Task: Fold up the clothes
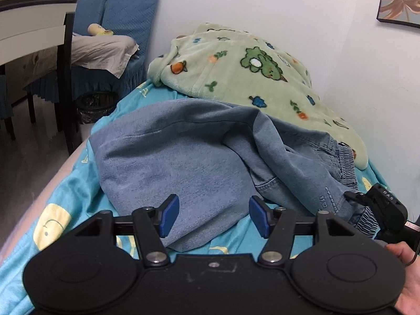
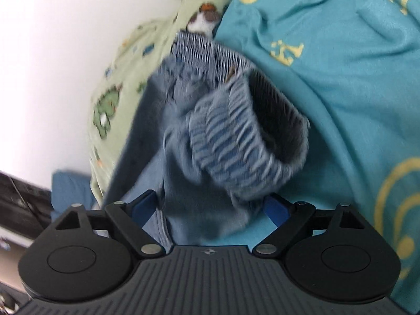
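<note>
Lying on the turquoise bedsheet [image 1: 65, 183], the denim trousers [image 1: 170, 162] are doubled over but rumpled in the left wrist view, with the green blanket [image 1: 236, 63] behind them; the left gripper [image 1: 214, 216] hovers at their near edge, its fingers spread apart and holding nothing. In the right wrist view, blurred, the right gripper [image 2: 210, 211] has its fingers wide around the elastic cuff [image 2: 236, 141], not pinching it. The fold looks partial; I judge that smoothing remains.

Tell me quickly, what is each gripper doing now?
Left gripper: open, holding nothing, over the jeans.
Right gripper: open, jaws wide around the jeans' waistband, not clamped.
</note>
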